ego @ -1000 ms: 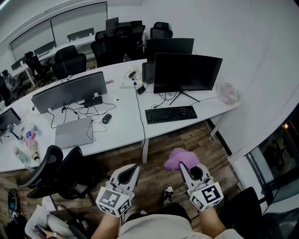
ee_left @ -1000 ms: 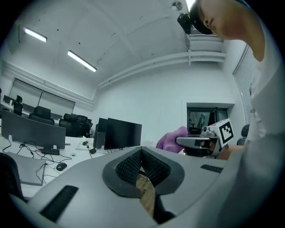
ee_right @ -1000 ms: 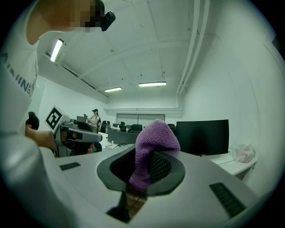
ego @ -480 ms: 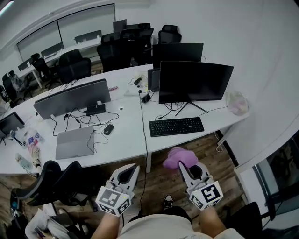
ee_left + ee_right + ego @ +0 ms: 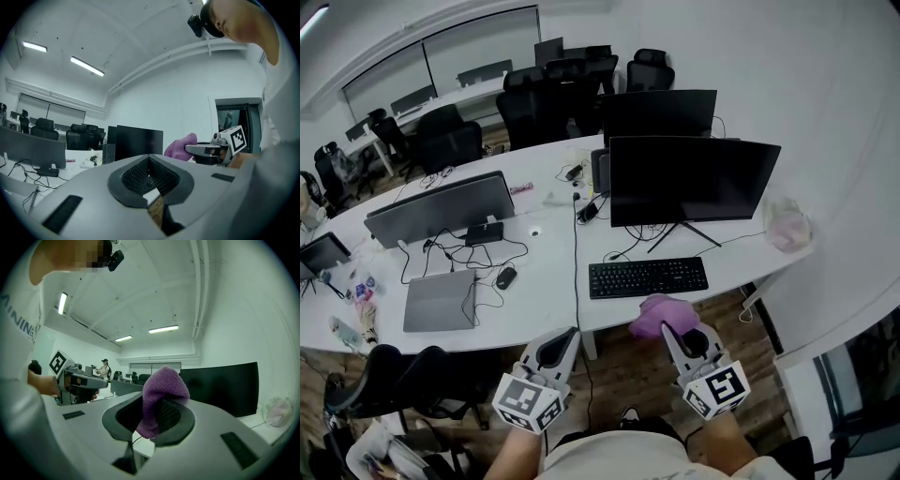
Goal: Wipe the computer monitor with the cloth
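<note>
While the purple cloth (image 5: 659,313) sat pinched in the right hand-held gripper (image 5: 679,336), the monitor (image 5: 694,180) stood untouched, far across the bench (image 5: 553,272).
Since a second before, bench and keyboard (image 5: 647,277) had drawn nearer, so the approach looked nearly done, though cloth and screen were well apart. The left hand-held gripper (image 5: 563,339), jaws pressed together, carried nothing. A pale bag (image 5: 789,225) lay at the bench's right end, contents unclear.

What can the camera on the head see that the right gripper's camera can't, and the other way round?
Only the head view shows the keyboard, the laptop and the mouse. Only the right gripper view shows the ceiling lights and a person standing far off. Both show the purple cloth clamped in the right gripper and the black monitor.
</note>
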Demonstrator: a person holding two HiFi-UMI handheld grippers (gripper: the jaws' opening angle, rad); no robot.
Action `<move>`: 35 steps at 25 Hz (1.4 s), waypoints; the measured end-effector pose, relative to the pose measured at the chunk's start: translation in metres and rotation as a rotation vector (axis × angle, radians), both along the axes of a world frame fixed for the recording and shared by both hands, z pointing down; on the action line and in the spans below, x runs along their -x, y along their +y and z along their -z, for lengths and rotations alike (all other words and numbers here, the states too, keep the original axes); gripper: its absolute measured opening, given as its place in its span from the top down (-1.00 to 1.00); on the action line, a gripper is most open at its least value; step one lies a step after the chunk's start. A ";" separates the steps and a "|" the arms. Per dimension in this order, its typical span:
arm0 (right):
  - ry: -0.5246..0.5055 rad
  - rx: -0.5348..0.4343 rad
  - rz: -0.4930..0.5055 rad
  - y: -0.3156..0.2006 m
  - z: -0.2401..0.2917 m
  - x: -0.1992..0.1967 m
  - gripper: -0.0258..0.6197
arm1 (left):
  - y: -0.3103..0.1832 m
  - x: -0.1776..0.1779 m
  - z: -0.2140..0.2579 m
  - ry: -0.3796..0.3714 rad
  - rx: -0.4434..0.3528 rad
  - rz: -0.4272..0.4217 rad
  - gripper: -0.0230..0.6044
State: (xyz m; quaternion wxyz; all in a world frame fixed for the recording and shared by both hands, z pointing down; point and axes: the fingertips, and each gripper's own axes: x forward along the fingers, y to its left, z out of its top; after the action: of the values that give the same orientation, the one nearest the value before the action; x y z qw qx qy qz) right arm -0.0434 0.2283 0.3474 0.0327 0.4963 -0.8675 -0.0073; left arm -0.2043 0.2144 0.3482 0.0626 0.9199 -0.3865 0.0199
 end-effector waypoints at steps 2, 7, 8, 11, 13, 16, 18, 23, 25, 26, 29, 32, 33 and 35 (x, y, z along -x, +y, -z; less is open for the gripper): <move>-0.003 0.004 0.014 -0.014 -0.003 -0.014 0.75 | -0.012 -0.013 -0.001 -0.004 -0.001 0.014 0.90; -0.013 -0.006 0.040 -0.041 -0.008 -0.041 0.75 | -0.035 -0.039 -0.008 -0.019 0.002 0.045 0.91; -0.015 -0.009 0.045 -0.045 -0.008 -0.045 0.75 | -0.038 -0.042 -0.010 -0.024 0.006 0.049 0.90; -0.031 -0.001 0.057 -0.055 -0.014 -0.051 0.75 | -0.046 -0.049 -0.014 -0.040 0.019 0.052 0.91; -0.043 0.015 0.066 -0.062 -0.022 -0.050 0.75 | -0.051 -0.050 -0.018 -0.046 0.031 0.057 0.90; -0.052 0.032 0.082 -0.072 -0.030 -0.046 0.75 | -0.060 -0.049 -0.023 -0.059 0.043 0.066 0.91; -0.050 0.038 0.087 -0.079 -0.032 -0.044 0.75 | -0.068 -0.048 -0.024 -0.062 0.045 0.063 0.91; -0.038 0.034 0.048 -0.105 -0.033 -0.039 0.75 | -0.097 -0.042 -0.029 -0.045 0.044 0.032 0.90; -0.031 0.035 0.031 -0.119 -0.033 -0.033 0.75 | -0.113 -0.035 -0.029 -0.033 0.040 0.023 0.90; -0.025 0.037 0.026 -0.126 -0.033 -0.029 0.75 | -0.122 -0.031 -0.028 -0.027 0.034 0.016 0.91; 0.005 0.040 0.022 -0.150 -0.031 -0.011 0.75 | -0.150 -0.017 -0.027 -0.020 0.018 -0.003 0.90; 0.022 0.047 0.013 -0.173 -0.031 0.010 0.75 | -0.178 0.004 -0.028 -0.011 0.020 -0.008 0.91; 0.027 0.052 0.009 -0.181 -0.032 0.017 0.75 | -0.186 0.011 -0.028 -0.008 0.020 -0.009 0.91; 0.040 0.063 0.003 -0.195 -0.033 0.031 0.75 | -0.202 0.024 -0.028 -0.002 0.019 -0.013 0.91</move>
State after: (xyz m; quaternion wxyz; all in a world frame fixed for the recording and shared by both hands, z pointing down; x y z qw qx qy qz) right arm -0.0745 0.0337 0.3800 0.0656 0.4935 -0.8672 0.0100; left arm -0.2279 0.0126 0.3765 0.0709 0.9218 -0.3802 0.0252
